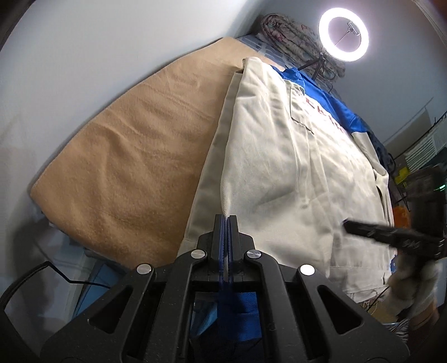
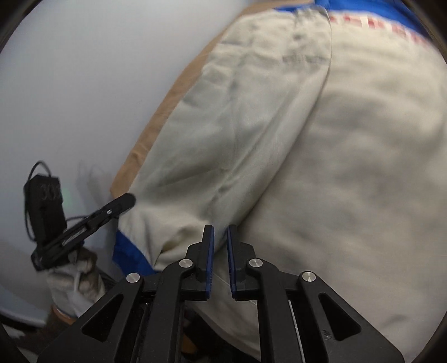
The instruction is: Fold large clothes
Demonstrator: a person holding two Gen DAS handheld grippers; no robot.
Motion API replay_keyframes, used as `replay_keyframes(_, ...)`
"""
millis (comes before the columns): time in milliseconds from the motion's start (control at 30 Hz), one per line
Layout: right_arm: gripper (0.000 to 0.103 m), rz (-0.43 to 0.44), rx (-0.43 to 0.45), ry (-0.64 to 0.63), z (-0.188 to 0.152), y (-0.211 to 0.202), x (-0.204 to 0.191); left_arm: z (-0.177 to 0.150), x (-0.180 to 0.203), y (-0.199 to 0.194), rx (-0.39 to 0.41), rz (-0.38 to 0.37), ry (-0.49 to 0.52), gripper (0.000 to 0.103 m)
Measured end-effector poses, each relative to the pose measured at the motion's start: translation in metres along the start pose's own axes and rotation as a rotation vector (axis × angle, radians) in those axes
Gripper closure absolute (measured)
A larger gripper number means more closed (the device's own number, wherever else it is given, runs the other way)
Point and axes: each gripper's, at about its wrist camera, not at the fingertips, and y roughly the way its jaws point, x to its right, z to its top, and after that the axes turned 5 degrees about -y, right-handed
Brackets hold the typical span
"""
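A cream jacket [image 1: 293, 167] with blue trim lies on the tan blanket [image 1: 125, 156]. Left tongs [image 1: 225, 220] are clenched, empty; right tongs [image 2: 220, 237] stand slightly parted, grasping nothing.

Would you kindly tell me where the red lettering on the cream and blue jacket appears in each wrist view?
Left wrist view: the red lettering runs diagonally in the upper right, beside the chest pocket, below the blue shoulder panel.
Right wrist view: it sits blurred at the top right edge.
Shared landmark: the tan blanket under the cream and blue jacket.
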Motion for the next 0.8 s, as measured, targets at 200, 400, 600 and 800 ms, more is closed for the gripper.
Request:
replay_keyframes(200,0.095,-0.068,0.150,-0.077,0.034,-0.038,0.001,-0.004,-0.012,-0.006,-0.002,0.031,-0.054,0.098)
replay_keyframes(400,0.095,-0.117,0.200,-0.150,0.117,0.004,-0.004,-0.010,-0.014,-0.009,0.021,0.028,-0.088,0.073)
replay_keyframes(600,0.095,-0.189,0.157,-0.164,0.166,0.063,0.000,-0.012,-0.002,-0.002,0.028,0.091,-0.006,0.073)
replay_keyframes(800,0.095,-0.197,0.081,-0.154,0.191,0.123,0.003,-0.007,-0.015,0.005,0.006,0.089,-0.044,0.068)
